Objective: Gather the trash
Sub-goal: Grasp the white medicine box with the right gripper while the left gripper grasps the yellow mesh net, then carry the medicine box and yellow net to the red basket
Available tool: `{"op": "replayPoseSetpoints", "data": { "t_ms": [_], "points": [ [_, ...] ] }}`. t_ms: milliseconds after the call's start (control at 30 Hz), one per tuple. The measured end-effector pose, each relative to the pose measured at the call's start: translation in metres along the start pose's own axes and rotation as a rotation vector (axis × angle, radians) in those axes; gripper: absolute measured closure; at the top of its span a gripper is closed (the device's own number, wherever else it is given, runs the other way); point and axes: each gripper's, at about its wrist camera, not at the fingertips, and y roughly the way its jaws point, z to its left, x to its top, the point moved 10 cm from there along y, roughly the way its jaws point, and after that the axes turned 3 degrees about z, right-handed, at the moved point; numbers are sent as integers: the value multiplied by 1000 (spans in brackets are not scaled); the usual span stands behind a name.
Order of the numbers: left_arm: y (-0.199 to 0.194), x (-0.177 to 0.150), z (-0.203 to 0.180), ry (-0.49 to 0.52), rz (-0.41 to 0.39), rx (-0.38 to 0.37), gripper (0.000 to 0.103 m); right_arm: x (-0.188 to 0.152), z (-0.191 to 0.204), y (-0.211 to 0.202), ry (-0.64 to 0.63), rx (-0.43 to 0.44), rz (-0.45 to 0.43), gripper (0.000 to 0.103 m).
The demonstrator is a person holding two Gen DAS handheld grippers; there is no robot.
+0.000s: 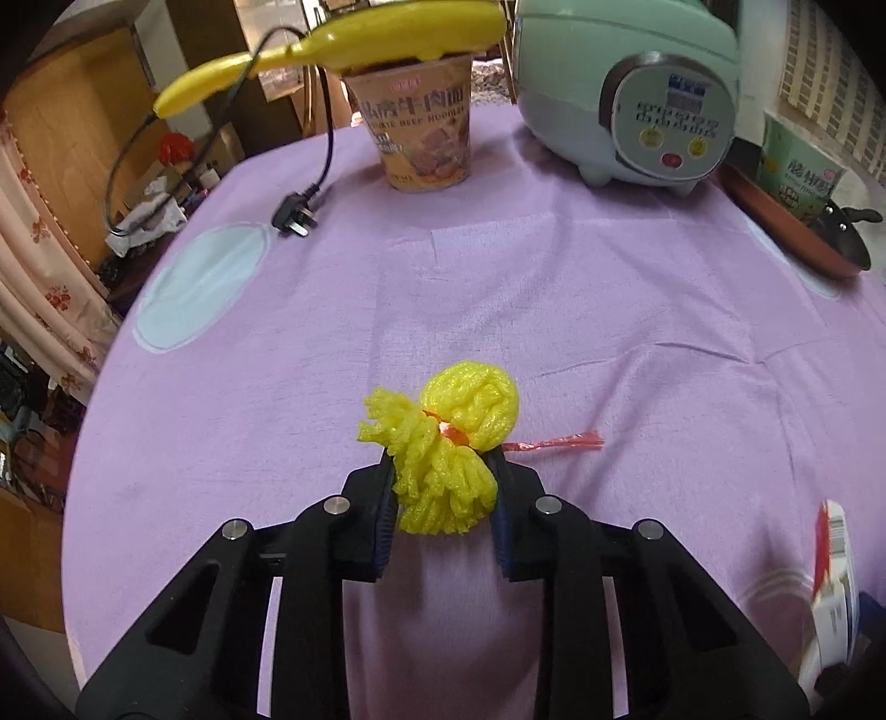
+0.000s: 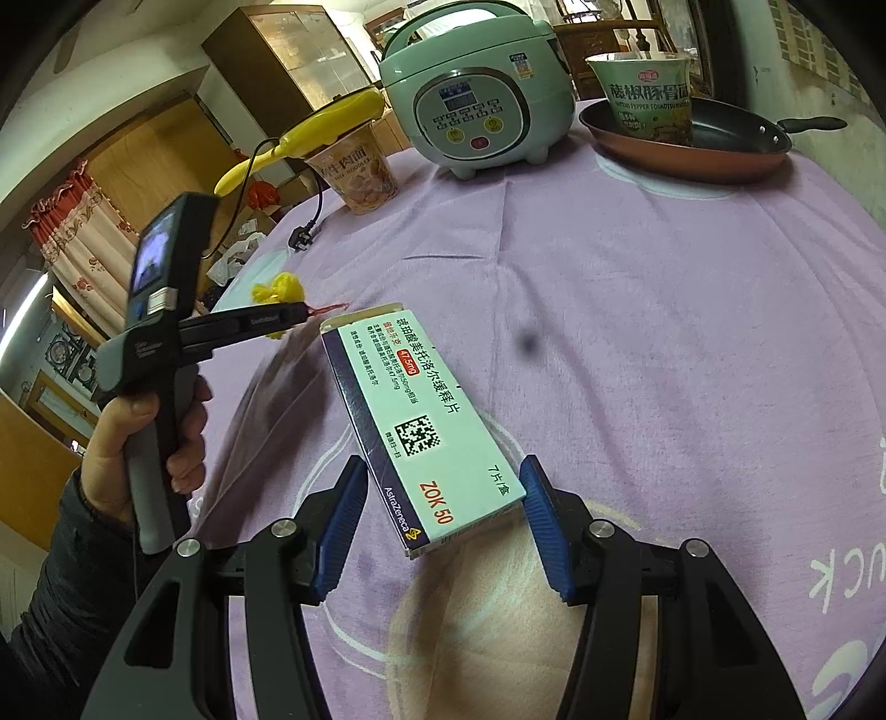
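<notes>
My left gripper is shut on a crumpled yellow foam net tied with a red plastic strip, held above the purple tablecloth. The net also shows in the right wrist view at the tip of the left gripper. My right gripper is shut on a white and blue medicine box, which it holds tilted above the cloth. The box edge shows at the right of the left wrist view.
At the far side stand a noodle cup with a yellow utensil on top, a green rice cooker, and a pan holding a green noodle cup. A black plug lies on the cloth.
</notes>
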Motion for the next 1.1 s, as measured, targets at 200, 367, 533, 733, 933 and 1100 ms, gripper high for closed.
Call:
{"op": "replayPoseSetpoints", "data": {
  "t_ms": [200, 367, 533, 733, 933, 1100],
  "points": [
    [-40, -35, -5, 47, -35, 21, 74, -2, 0, -2, -9, -16, -5, 46],
    [-82, -73, 5, 18, -56, 30, 74, -7, 8, -2, -39, -26, -3, 46],
    [-117, -111, 25, -40, -70, 54, 74, -12, 20, 3, -75, -28, 10, 46],
    [-144, -151, 47, -118, -68, 52, 74, -14, 38, 1, -109, -26, 19, 46],
    [-167, -182, 59, -161, -95, 58, 73, -31, 60, -11, -165, -22, 31, 46],
    [-185, -209, 68, -208, -105, 32, 74, -61, 91, -29, -232, 28, 43, 47]
  ]
}}
